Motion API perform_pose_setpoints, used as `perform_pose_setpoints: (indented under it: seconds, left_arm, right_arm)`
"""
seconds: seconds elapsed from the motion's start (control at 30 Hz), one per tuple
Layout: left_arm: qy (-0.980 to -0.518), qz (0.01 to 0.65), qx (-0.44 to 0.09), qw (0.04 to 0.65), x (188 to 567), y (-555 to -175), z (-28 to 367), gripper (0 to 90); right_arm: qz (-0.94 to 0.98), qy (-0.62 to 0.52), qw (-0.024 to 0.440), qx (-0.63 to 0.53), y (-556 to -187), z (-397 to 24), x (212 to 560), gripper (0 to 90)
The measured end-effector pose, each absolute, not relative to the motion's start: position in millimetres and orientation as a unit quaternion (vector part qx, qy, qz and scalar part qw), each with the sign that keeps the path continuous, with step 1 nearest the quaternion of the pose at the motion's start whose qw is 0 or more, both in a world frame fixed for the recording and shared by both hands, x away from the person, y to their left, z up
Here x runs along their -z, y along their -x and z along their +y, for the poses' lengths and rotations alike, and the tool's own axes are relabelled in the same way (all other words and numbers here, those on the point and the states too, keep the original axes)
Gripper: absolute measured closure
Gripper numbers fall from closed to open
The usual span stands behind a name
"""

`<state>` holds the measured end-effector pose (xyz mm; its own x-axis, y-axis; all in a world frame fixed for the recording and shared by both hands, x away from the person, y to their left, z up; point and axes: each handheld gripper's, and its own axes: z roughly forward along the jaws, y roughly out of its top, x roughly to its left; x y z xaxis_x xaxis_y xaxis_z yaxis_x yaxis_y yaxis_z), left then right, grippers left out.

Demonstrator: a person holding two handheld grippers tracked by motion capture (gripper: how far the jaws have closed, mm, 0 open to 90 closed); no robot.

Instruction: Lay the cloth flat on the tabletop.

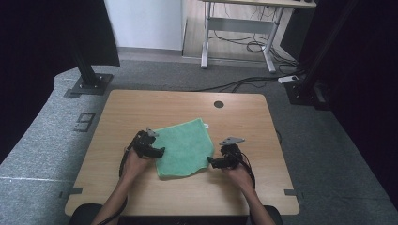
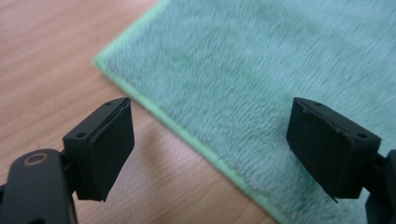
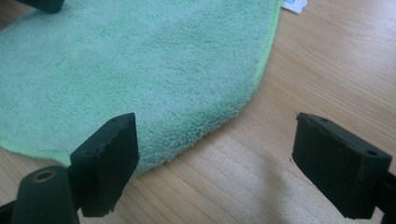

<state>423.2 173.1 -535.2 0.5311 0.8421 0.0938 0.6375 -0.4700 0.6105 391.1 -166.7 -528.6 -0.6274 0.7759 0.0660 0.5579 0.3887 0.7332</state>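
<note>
A green cloth (image 1: 184, 147) lies flat on the wooden table (image 1: 141, 105), between the two grippers. The left gripper (image 2: 210, 140) has its jaws apart, straddling the cloth's hemmed edge. The right gripper (image 3: 215, 161) is likewise spread wide, one jaw over the cloth's edge and the other over bare wood.

A large dark figure "9" (image 1: 85, 121) is marked on the grey floor left of the wooden table (image 1: 141, 105). The cloth's white tag (image 3: 294, 5) is unreadable.
</note>
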Motion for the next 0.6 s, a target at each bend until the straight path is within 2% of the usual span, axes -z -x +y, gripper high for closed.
perform_pose_setpoints:
  seconds: [0.23,0.27,0.33,0.43,0.53,0.6]
  left_arm:
    - [-0.832,0.447,-0.192,0.268,536.0,-402.6,179.8,16.0]
    - [-0.831,0.448,-0.189,0.269,536.3,-397.2,181.1,16.0]
    - [-0.836,0.441,-0.173,0.276,536.5,-384.0,183.6,16.0]
    - [-0.841,0.427,-0.175,0.284,533.0,-375.3,187.3,15.2]
    - [-0.818,0.447,-0.178,0.314,521.3,-384.4,200.7,15.3]
    - [-0.814,0.453,-0.195,0.307,519.9,-391.2,206.0,15.3]
  right_arm:
    - [0.82,-0.405,0.152,-0.374,-390.2,-168.2,524.1,18.1]
    - [0.817,-0.406,0.158,-0.377,-390.3,-172.1,520.6,21.7]
    - [0.815,-0.408,0.159,-0.379,-390.6,-174.3,518.9,23.0]
    - [0.813,-0.408,0.153,-0.387,-391.2,-178.8,514.4,30.2]
    - [0.814,-0.404,0.141,-0.393,-390.8,-175.6,511.9,37.1]
    - [0.822,-0.392,0.128,-0.393,-389.8,-165.4,512.4,44.2]
